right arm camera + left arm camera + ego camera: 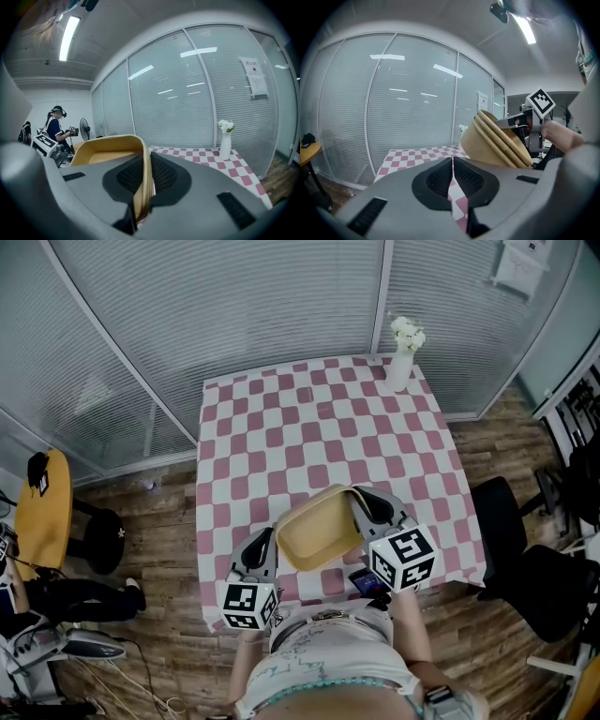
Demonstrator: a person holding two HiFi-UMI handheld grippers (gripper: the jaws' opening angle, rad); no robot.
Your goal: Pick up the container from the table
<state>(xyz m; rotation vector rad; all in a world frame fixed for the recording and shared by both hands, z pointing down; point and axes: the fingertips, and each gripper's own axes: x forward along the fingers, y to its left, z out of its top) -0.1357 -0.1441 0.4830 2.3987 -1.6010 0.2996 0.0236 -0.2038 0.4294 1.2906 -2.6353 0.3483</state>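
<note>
Gripping container point(105, 149) by its wall, right claw point(140, 185) holds it tilted, raised off checkered surface point(281, 427); left claw point(453, 180) closed, empty, just beside container's far side.

Held above the near edge of the checkered table point(281, 427), the tan container point(319, 532) hides the part of it below, and its rim screens the tips of the right gripper point(359, 502) in the head view. A small dark object point(364, 581) at that edge lies half under the gripper, its kind unclear. A sheet point(518, 266) on the glass beyond the table's far right corner is cropped at the top, its print unreadable. Left of the table, a seated person point(75, 599) is cut off.
</note>
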